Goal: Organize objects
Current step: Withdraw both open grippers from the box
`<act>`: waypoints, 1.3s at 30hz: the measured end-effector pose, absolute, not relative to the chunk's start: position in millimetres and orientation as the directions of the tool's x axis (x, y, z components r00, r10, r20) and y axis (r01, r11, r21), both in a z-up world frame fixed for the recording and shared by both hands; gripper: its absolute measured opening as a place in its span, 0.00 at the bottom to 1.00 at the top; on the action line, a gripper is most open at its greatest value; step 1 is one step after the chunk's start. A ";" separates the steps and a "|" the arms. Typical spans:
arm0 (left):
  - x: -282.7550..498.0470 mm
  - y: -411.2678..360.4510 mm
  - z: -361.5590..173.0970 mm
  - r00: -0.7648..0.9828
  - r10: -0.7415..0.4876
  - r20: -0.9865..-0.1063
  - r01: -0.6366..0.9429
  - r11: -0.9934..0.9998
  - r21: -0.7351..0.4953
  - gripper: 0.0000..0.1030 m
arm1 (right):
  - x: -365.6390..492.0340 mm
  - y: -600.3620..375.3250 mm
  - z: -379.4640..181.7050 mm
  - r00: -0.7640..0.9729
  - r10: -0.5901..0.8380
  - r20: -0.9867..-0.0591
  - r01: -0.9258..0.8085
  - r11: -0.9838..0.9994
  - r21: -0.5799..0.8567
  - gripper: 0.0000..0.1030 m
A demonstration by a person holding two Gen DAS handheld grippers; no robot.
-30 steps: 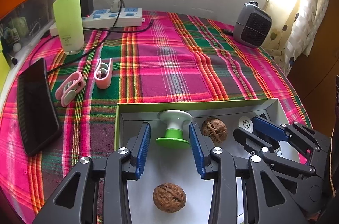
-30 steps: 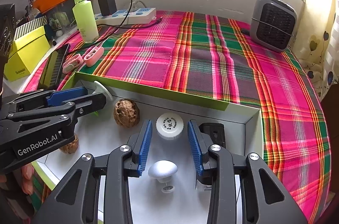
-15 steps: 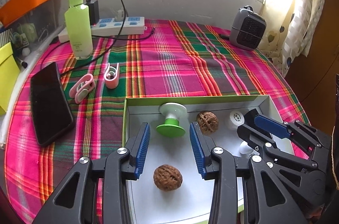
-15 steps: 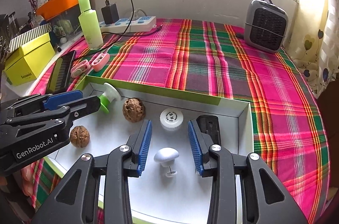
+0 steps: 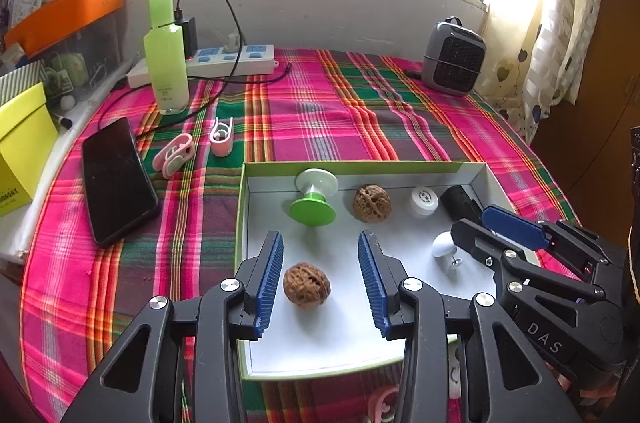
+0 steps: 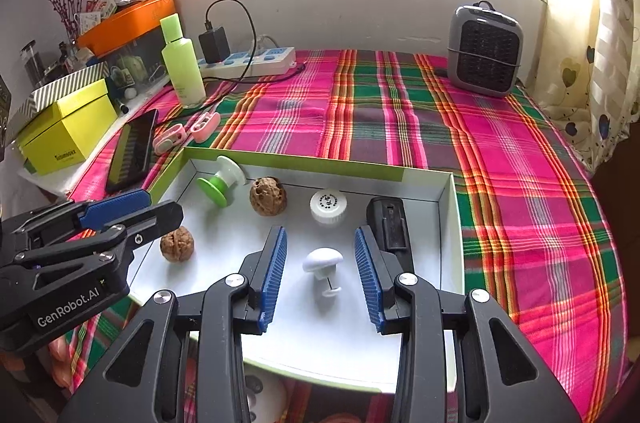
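A shallow white box with green rim (image 5: 360, 167) (image 6: 292, 159) lies on the plaid cloth. In it are a green and white spool (image 5: 314, 199) (image 6: 221, 183), two walnuts (image 5: 371, 203) (image 5: 306, 285) (image 6: 268, 195) (image 6: 177, 244), a white cap (image 5: 422, 201) (image 6: 329, 205), a white mushroom-shaped pin (image 5: 444, 247) (image 6: 323, 263) and a black clip (image 5: 460, 201) (image 6: 390, 227). My left gripper (image 5: 320, 275) is open and empty above the near walnut. My right gripper (image 6: 320, 271) is open and empty above the white pin.
Outside the box lie two pink clips (image 5: 174, 155) (image 5: 221, 137), a black phone (image 5: 116, 179), a green bottle (image 5: 165, 57), a power strip (image 5: 232, 61), a small grey heater (image 5: 452, 57) and a yellow box (image 6: 66, 131). A wall and window stand behind.
Both grippers have pulled back and up from the box, still open. The spool and white cap that lay between the fingers now lie farther ahead; nothing was picked up.
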State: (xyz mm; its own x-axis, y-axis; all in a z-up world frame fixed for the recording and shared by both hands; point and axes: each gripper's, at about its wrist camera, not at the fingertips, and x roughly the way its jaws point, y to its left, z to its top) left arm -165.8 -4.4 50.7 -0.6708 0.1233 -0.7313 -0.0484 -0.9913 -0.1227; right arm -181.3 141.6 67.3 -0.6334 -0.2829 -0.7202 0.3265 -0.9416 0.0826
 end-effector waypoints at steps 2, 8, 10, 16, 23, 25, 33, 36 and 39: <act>-160.4 -4.3 50.9 -0.674 0.116 -0.729 -0.045 -0.992 -0.117 0.37 | -175.5 142.1 69.6 -0.642 -0.279 -0.714 0.327 -0.942 0.074 0.36; -142.8 -4.6 52.1 -0.689 0.093 -0.719 -0.036 -0.995 -0.094 0.37 | -159.5 144.2 72.9 -0.652 -0.294 -0.699 0.333 -0.939 0.085 0.36; -138.3 -5.3 52.9 -0.693 0.092 -0.715 -0.035 -0.995 -0.093 0.37 | -154.2 144.9 74.0 -0.655 -0.299 -0.694 0.334 -0.938 0.090 0.36; -123.6 -5.6 53.0 -0.700 0.083 -0.709 -0.028 -0.996 -0.089 0.37 | -139.8 148.3 77.6 -0.667 -0.302 -0.681 0.334 -0.938 0.089 0.36; -110.1 -1.7 51.1 -0.692 0.101 -0.715 -0.038 -0.994 -0.104 0.37 | -124.2 151.7 78.3 -0.676 -0.304 -0.671 0.333 -0.939 0.089 0.36; -105.4 -1.0 50.6 -0.693 0.102 -0.714 -0.039 -0.994 -0.104 0.37 | -119.6 152.6 78.3 -0.678 -0.305 -0.669 0.336 -0.938 0.087 0.36; -88.6 0.8 48.0 -0.692 0.103 -0.715 -0.042 -0.994 -0.103 0.37 | -104.9 158.4 74.1 -0.675 -0.312 -0.668 0.338 -0.936 0.096 0.36; -81.1 2.0 47.4 -0.694 0.120 -0.710 -0.062 -0.992 -0.107 0.37 | -98.6 162.0 71.1 -0.672 -0.316 -0.669 0.340 -0.935 0.101 0.36; -75.3 1.7 44.5 -0.684 0.137 -0.717 -0.072 -0.990 -0.120 0.37 | -93.4 167.3 67.3 -0.669 -0.312 -0.675 0.332 -0.937 0.104 0.36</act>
